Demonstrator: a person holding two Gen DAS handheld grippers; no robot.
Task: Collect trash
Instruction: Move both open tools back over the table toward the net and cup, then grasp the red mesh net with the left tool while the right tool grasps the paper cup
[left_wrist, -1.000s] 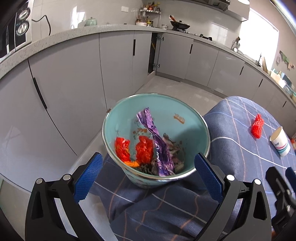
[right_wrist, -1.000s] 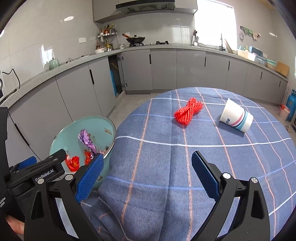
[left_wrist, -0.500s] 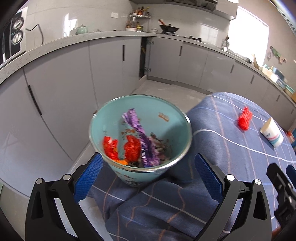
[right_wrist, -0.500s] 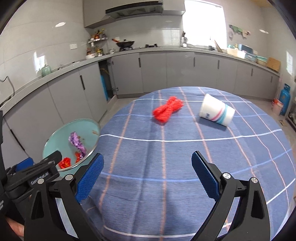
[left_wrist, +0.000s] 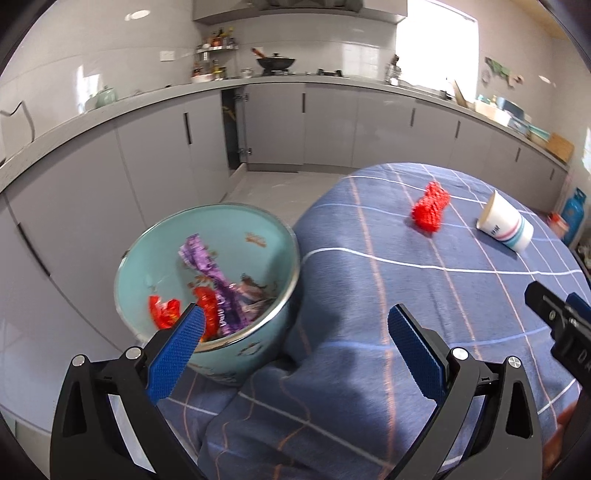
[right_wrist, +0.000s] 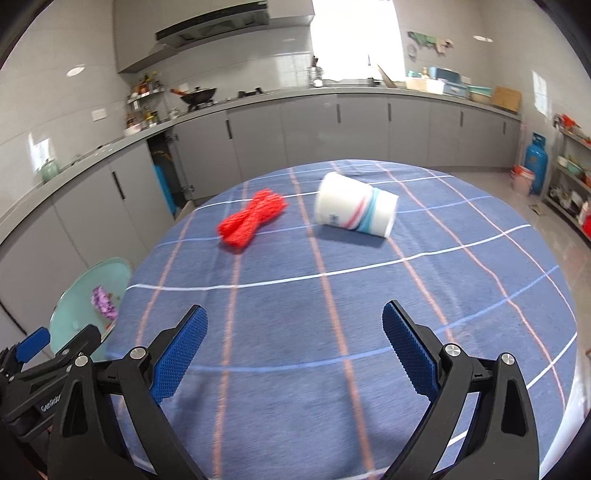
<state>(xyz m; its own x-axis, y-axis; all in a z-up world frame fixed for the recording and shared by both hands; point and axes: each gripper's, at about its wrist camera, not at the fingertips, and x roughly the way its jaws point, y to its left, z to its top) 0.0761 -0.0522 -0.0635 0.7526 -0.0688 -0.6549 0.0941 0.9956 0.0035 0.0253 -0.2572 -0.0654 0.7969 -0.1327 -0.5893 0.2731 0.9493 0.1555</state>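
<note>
The blue-clothed counter (right_wrist: 369, 295) has swung into view. Cup (right_wrist: 354, 214) and red netting (right_wrist: 253, 218) now lie ahead of the right fingers (right_wrist: 410, 343), the next pickups. Both pairs are spread apart, empty; the bin (left_wrist: 273, 236) sits by the left fingers (left_wrist: 177, 343).

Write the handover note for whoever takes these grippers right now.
Left gripper: open, empty, near the bin.
Right gripper: open, empty, over the tablecloth, pointed at the remaining trash.
Done: purple wrapper and red wrappers lie in the bin, which sits off the table's left edge.
Left: red net and paper cup, tipped on its side, both untouched on the table.
</note>
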